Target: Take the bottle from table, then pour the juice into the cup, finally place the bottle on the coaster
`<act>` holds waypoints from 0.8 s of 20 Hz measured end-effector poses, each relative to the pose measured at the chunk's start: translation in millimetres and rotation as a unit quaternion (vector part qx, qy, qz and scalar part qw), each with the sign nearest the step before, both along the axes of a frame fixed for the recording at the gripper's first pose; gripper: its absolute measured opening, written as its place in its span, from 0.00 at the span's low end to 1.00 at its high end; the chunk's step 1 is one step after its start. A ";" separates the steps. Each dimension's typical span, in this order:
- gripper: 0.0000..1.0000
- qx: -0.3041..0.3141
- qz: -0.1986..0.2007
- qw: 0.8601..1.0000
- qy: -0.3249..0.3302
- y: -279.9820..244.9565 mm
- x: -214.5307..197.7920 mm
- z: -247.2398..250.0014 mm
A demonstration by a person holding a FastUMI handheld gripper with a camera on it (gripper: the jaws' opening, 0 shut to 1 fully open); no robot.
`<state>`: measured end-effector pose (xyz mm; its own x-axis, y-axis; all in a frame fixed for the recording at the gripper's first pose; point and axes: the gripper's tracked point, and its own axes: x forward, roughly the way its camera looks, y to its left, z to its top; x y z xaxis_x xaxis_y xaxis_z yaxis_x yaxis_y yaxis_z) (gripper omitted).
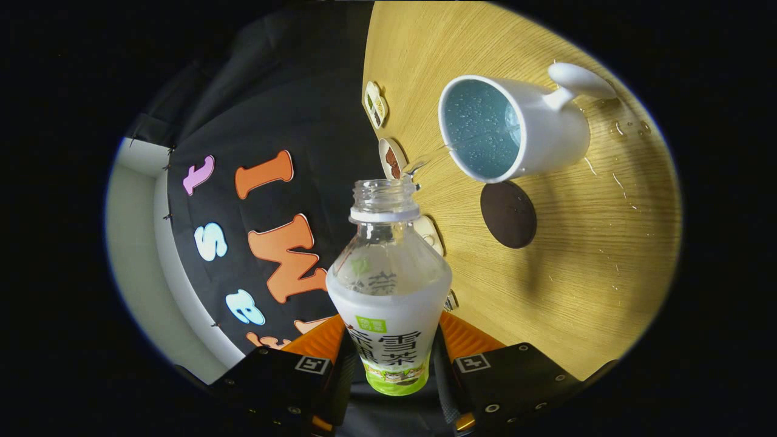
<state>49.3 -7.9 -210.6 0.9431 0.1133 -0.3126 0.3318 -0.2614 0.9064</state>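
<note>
The tongs (391, 364) held one bottle (390, 285), both fingers pressed against the sides of its labelled lower body, one on each side. The bottle was uncapped, its open neck pointing away from the fingers toward the single white cup (516, 130), and the view was rolled so that the wooden bench (595, 261) stood like a wall beyond the bottle. A thin clear stream left the bottle's mouth and reached the rim of the cup, whose blue-tinted inside was beaded with droplets. The cup had one handle, on the side turned away from the bottle. One dark round coaster (508, 214) lay on the bench just beside the cup, apart from it, between the cup and the bottle's shoulder. Several splashes of liquid (628, 127) glistened on the bench around the cup, mostly on its handle side. Three small picture cards (375, 104) could be counted along the bench edge near the bottle's neck, a fourth partly hidden behind the bottle's body.
</note>
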 end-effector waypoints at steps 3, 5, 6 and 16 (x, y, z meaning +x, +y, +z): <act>0.60 0.004 0.000 1.000 0.003 2.6 0.0 -3.9; 0.60 0.008 0.002 1.000 0.004 4.6 0.1 -5.7; 0.60 0.011 0.002 1.000 0.004 5.8 0.6 -4.9; 0.60 0.015 0.001 1.000 0.002 7.0 0.4 4.5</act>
